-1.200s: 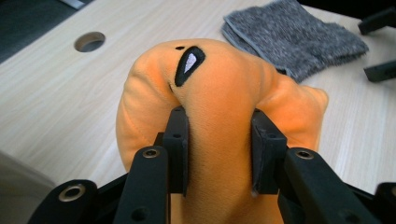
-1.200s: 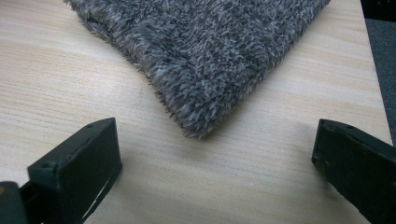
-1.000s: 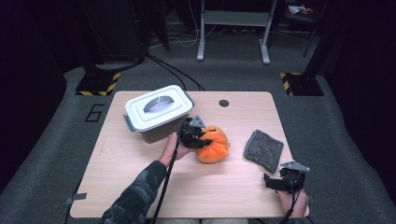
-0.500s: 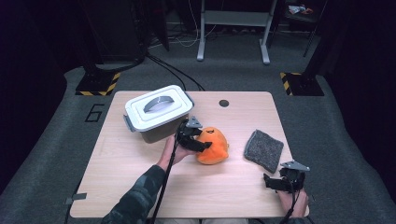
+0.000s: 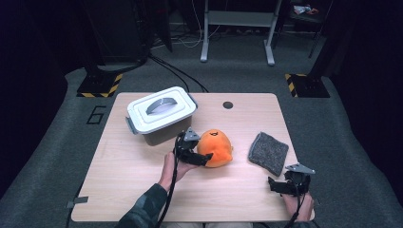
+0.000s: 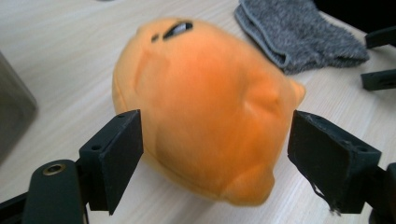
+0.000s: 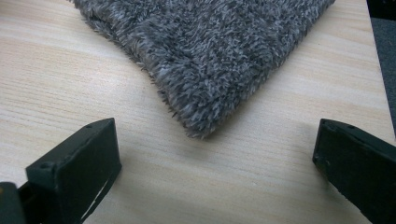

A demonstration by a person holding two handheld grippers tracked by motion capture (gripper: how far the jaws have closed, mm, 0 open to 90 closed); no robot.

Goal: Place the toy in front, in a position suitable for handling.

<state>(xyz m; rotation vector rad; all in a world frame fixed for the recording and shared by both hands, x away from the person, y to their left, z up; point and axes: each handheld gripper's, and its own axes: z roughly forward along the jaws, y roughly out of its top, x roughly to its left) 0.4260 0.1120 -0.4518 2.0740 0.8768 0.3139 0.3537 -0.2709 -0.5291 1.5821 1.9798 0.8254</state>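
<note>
On a pale wooden table (image 5: 119, 190), we find our left gripper (image 5: 196, 156) at the near-left flank of an orange plush toy (image 5: 216, 147), which lies near the middle of the table, just in front of a lidded grey box (image 5: 160, 114). In the left gripper view, its jaws have just been opening and now stand spread on either side of the toy (image 6: 205, 107), the pads clear of the plush, which bulges between them but is not squeezed. The toy sits straight ahead of those fingers (image 6: 119, 149), its longer side running roughly across the gap, its small dark face markings on the far end. Our right gripper (image 5: 289, 183) rests well apart at the near-right edge, jaws wide around bare wood, a corner of a grey fleecy cloth (image 7: 210, 51) just ahead of them. We judge the left hand by far the nearer to the toy, the right nearer to the cloth (image 5: 268, 153).
</note>
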